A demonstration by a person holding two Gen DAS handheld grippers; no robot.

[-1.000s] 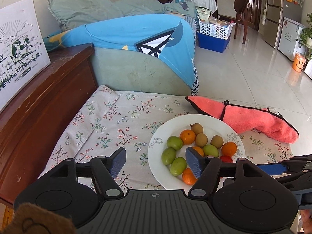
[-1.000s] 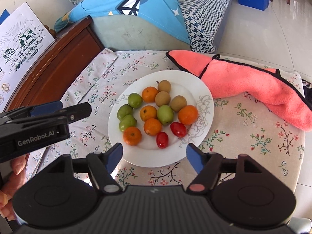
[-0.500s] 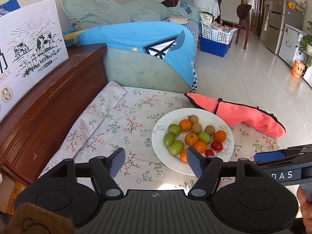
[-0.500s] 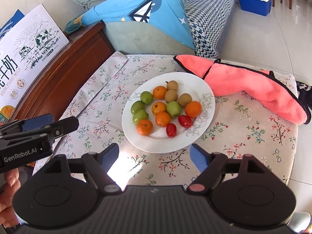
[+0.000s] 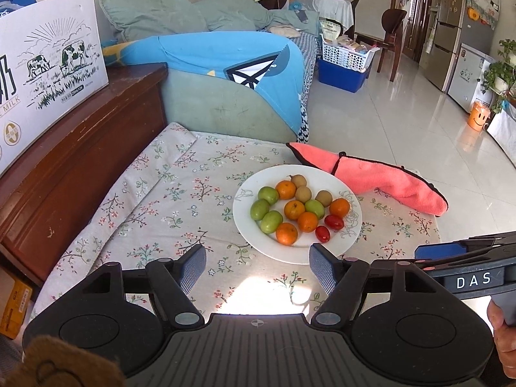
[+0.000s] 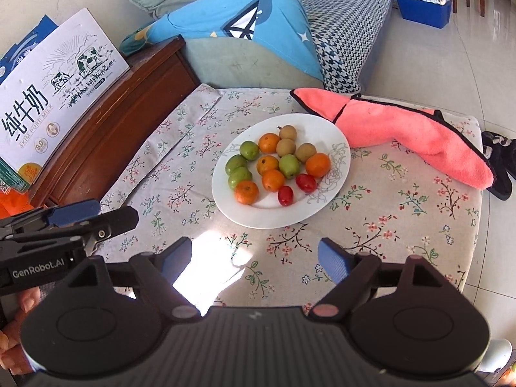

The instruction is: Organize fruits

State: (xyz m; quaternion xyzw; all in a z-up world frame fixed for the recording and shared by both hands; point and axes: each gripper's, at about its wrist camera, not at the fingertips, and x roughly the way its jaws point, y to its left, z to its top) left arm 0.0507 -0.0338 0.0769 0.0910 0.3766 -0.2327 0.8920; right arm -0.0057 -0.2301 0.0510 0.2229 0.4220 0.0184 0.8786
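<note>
A white plate (image 5: 352,225) (image 6: 338,135) sits on the floral tablecloth and holds several oranges (image 5: 286,233) (image 6: 246,192), green fruits (image 5: 271,221) (image 6: 240,177), three brown kiwis (image 5: 303,193) (image 6: 285,147) and two red tomatoes (image 5: 322,233) (image 6: 285,195). My left gripper (image 5: 254,269) is open and empty, held back from the plate's near left rim. My right gripper (image 6: 254,259) is open and empty, held back from the plate's near edge. Each gripper shows from the side in the other view, the right one at lower right (image 5: 464,264), the left one at lower left (image 6: 77,222).
A pink cloth (image 5: 380,177) (image 6: 412,132) lies on the table to the right, behind the plate. A dark wooden cabinet (image 5: 64,167) with a milk carton box (image 6: 51,93) borders the table's left. A sofa with a blue cover (image 5: 225,74) stands behind. The table's right side drops to tiled floor.
Both grippers have pulled back and up from the plate, which now looks smaller and farther off. Both stay open and empty. The fruits have not moved.
</note>
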